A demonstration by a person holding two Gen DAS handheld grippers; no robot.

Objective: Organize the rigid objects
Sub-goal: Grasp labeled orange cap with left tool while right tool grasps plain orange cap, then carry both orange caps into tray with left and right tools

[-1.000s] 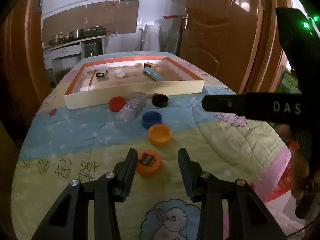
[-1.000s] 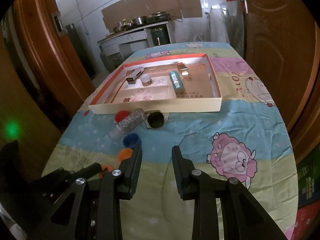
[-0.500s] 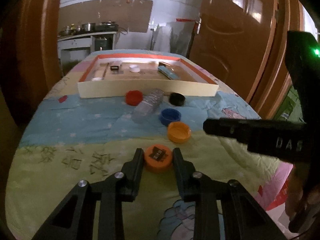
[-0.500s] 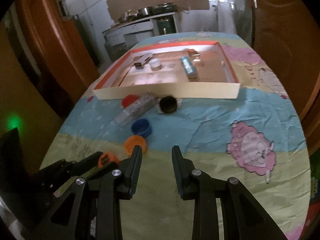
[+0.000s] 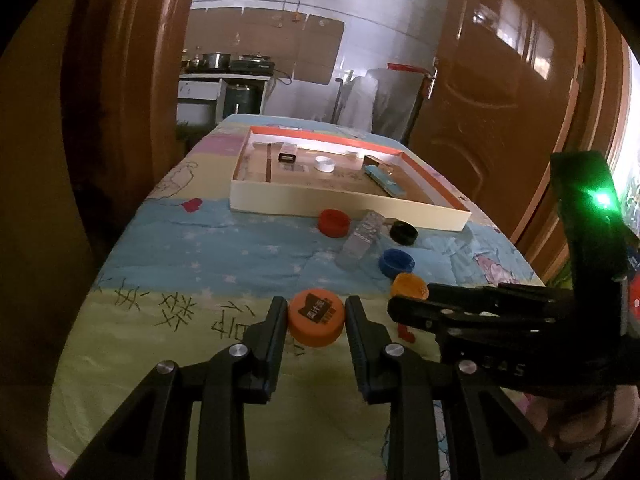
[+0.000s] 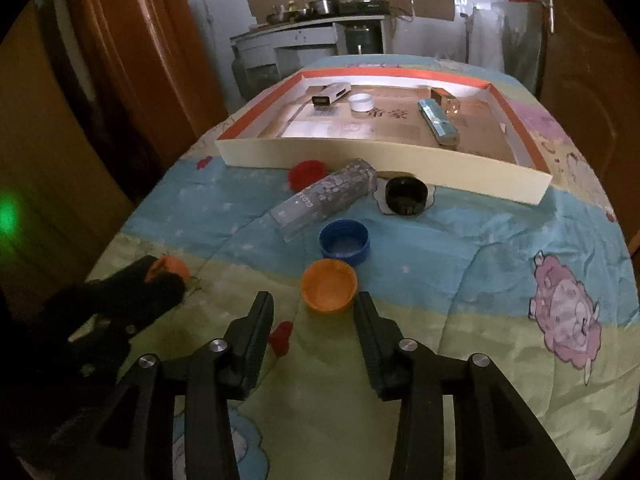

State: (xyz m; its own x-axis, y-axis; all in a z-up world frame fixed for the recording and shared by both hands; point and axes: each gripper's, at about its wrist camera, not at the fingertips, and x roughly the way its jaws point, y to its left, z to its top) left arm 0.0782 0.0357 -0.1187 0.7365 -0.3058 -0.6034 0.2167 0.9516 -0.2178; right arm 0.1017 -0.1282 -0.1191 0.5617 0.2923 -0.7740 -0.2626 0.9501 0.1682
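Two tongs at work; left tongs [image 5: 316, 322] clamped on labelled cap [image 5: 316, 321]; right tongs [image 6: 314, 308] apart around orange cap [image 6: 329, 285], short of tray [image 6: 380, 154]; next, close and lift.

The bedspread [image 6: 500, 240] is soft printed cloth, matt and creased, and the shallow box [image 6: 380, 152] on it looks like smooth matt cardboard with a brown paper floor. The caps look like smooth plastic: the labelled orange cap [image 5: 316, 316] with a slight sheen, the open orange cap [image 6: 329, 285], the blue cap [image 6: 344, 240] and the black cap [image 6: 406, 195] duller, while the bottle [image 6: 324, 200] is clear glossy plastic. The doors [image 5: 500, 100] are glossy varnished wood, and both grippers [image 5: 316, 316] [image 6: 314, 310] are matt black plastic with shiny metal bolts
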